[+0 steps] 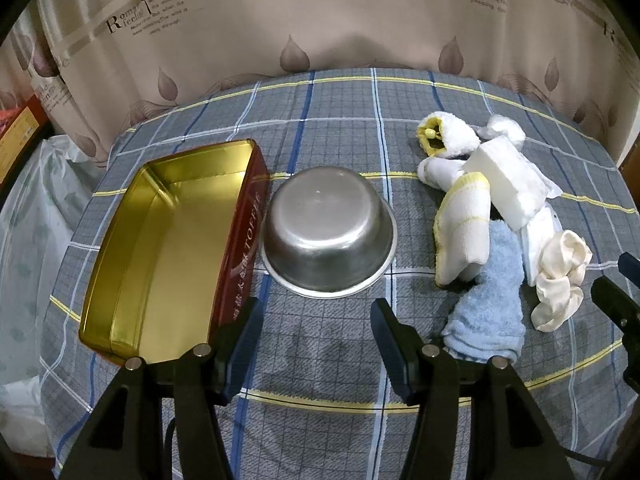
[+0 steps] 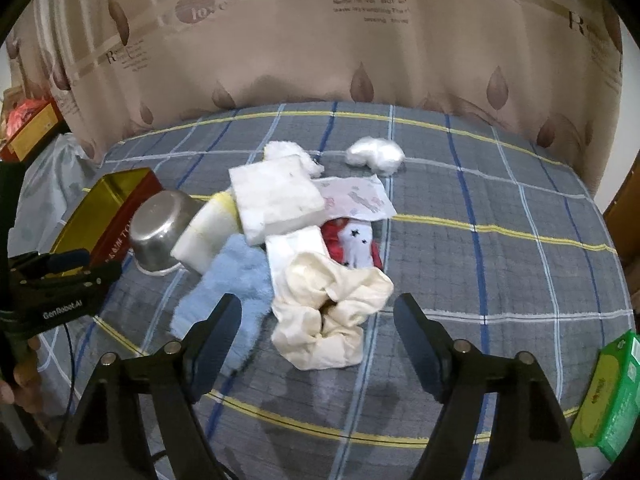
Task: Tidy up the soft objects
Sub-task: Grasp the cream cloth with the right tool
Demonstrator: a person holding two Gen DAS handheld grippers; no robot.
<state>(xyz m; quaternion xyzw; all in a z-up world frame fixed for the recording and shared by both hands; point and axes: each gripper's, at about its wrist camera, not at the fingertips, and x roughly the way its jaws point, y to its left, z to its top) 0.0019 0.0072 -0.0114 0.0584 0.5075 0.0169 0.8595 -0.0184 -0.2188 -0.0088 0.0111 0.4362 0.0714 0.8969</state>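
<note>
A pile of soft things lies on the plaid bed cover: a cream cloth (image 2: 332,312), a light blue towel (image 2: 228,280), a white sponge block (image 2: 276,200), a white and yellow sock (image 1: 464,232), a red sock with stars (image 2: 356,244) and a clear plastic wad (image 2: 376,154). An open gold tin (image 1: 160,240) with red sides lies at the left. My left gripper (image 1: 316,344) is open and empty, just in front of an upturned steel bowl (image 1: 328,232). My right gripper (image 2: 320,336) is open and empty, its jaws on either side of the cream cloth's near end.
A patterned curtain (image 2: 320,48) hangs behind the bed. A green box (image 2: 612,396) sits at the right front edge. A white plastic bag (image 1: 28,220) lies beyond the bed's left edge. The right gripper shows at the right edge of the left wrist view (image 1: 616,304).
</note>
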